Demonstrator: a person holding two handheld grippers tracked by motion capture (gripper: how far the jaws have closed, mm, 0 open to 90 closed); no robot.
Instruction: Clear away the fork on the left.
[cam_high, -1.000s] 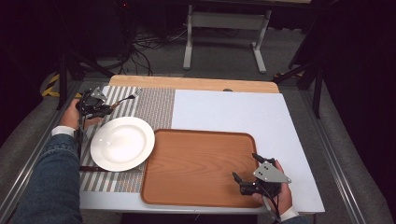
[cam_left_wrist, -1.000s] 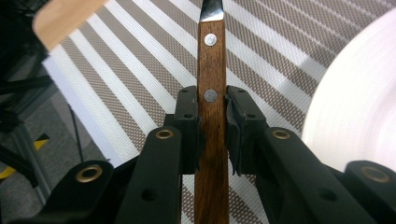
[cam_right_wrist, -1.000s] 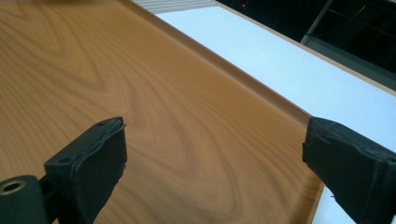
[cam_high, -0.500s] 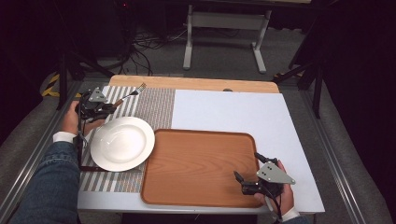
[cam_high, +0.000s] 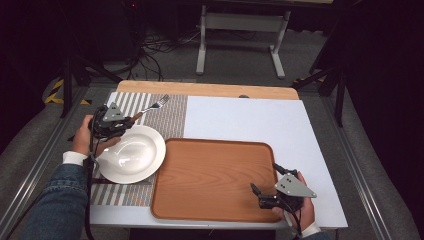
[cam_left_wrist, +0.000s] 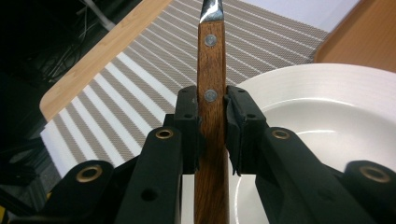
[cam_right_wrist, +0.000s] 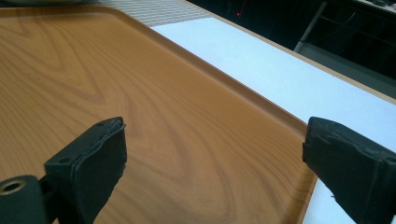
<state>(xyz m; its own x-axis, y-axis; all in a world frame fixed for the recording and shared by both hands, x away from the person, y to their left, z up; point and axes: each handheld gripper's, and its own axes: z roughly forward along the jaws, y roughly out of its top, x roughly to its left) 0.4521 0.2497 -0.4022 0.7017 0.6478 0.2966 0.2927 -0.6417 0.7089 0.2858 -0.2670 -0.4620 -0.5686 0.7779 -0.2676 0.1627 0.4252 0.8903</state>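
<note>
While the left gripper (cam_left_wrist: 212, 135) clamps the wooden-handled fork (cam_left_wrist: 211, 70) beside the white plate (cam_high: 131, 155), the right gripper (cam_right_wrist: 215, 163) gapes empty. A loose pinch could let the fork swivel and clatter onto that plate.

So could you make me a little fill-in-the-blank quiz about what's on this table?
1. The left gripper is shut on the wooden handle of a metal ____.
2. The round white plate lies on a striped ____.
3. The right gripper hovers with its jaws ____ over the brown wooden tray.

Missing words: fork; placemat; open
</note>
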